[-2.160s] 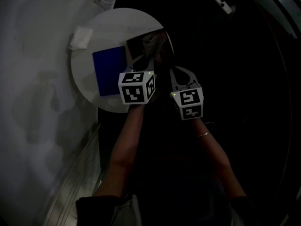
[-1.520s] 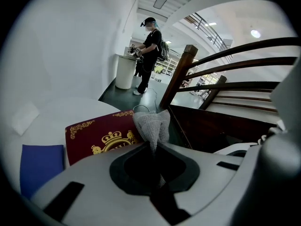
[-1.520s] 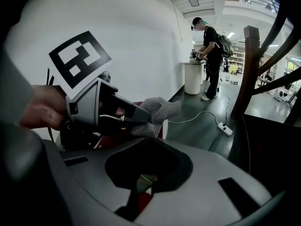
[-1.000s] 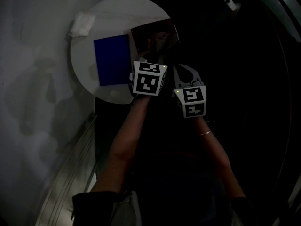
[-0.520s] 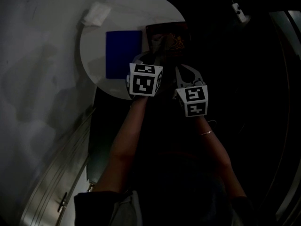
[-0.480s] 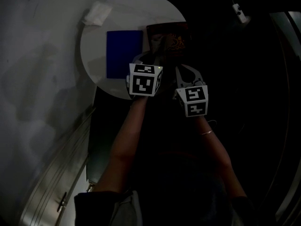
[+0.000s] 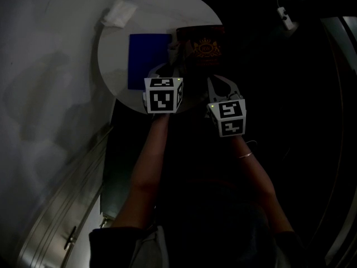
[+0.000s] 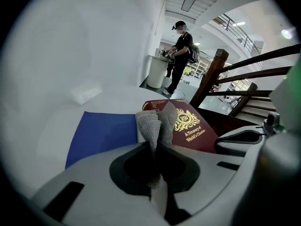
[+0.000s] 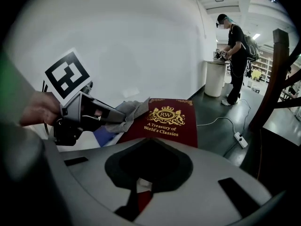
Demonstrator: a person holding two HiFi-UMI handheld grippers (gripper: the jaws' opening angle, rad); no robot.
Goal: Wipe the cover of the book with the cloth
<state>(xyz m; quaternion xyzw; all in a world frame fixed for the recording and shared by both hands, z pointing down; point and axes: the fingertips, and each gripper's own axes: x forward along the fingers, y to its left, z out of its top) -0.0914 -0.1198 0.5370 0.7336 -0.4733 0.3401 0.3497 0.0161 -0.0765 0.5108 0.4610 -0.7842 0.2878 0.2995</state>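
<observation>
A maroon book [image 7: 204, 46] with a gold crest lies at the right side of a round white table [image 7: 120, 82], closed and cover up. My left gripper [image 7: 170, 67] is shut on a crumpled grey cloth [image 8: 157, 122]. The cloth hangs at the left edge of the book [image 8: 194, 132], and whether it touches the cover I cannot tell. My right gripper [image 7: 215, 84] is shut on the near edge of the book [image 9: 167, 119], with a strip of red between its jaws. The right gripper view shows the left gripper [image 9: 115, 117] and the cloth [image 9: 130, 110] beside the cover.
A flat blue book [image 7: 147, 60] lies just left of the maroon one. A white folded tissue [image 7: 119, 11] sits at the table's far left rim. A power strip [image 7: 286, 17] lies on the dark floor. A person [image 9: 236, 55] stands at another table far behind; wooden stair rails [image 8: 244, 74] rise at right.
My left gripper has drawn the cloth leftwards and nearer, from over the cover to the book's left edge. The right gripper keeps its hold on the near edge.
</observation>
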